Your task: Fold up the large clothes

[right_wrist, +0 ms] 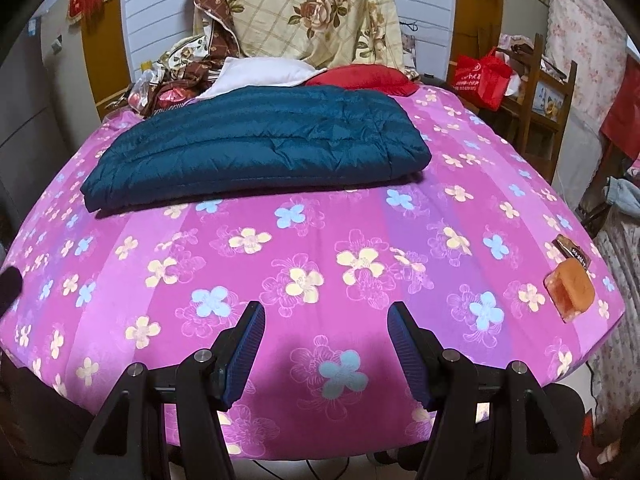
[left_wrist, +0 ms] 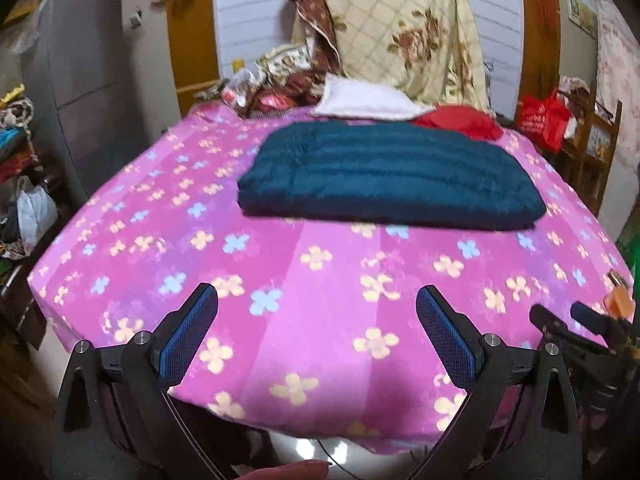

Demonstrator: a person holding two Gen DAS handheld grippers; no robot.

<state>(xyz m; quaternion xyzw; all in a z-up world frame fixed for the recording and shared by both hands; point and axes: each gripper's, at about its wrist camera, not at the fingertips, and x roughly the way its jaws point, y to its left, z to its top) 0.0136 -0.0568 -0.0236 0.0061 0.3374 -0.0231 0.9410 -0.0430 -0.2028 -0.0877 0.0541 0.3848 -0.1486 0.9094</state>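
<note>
A dark teal quilted jacket [left_wrist: 390,172] lies folded into a flat rectangle on the pink flowered bed cover [left_wrist: 280,280], toward the far side. It also shows in the right wrist view [right_wrist: 260,140]. My left gripper [left_wrist: 318,300] is open and empty, held over the near edge of the bed, well short of the jacket. My right gripper [right_wrist: 326,320] is open and empty too, over the near part of the bed cover [right_wrist: 360,240], apart from the jacket.
A white folded cloth [left_wrist: 368,100], a red garment [left_wrist: 460,120] and a cream floral quilt [left_wrist: 400,28] pile up behind the jacket. An orange packet [right_wrist: 570,284] lies at the bed's right edge. A red bag [right_wrist: 482,76] sits on a wooden rack at right. Clutter stands at left.
</note>
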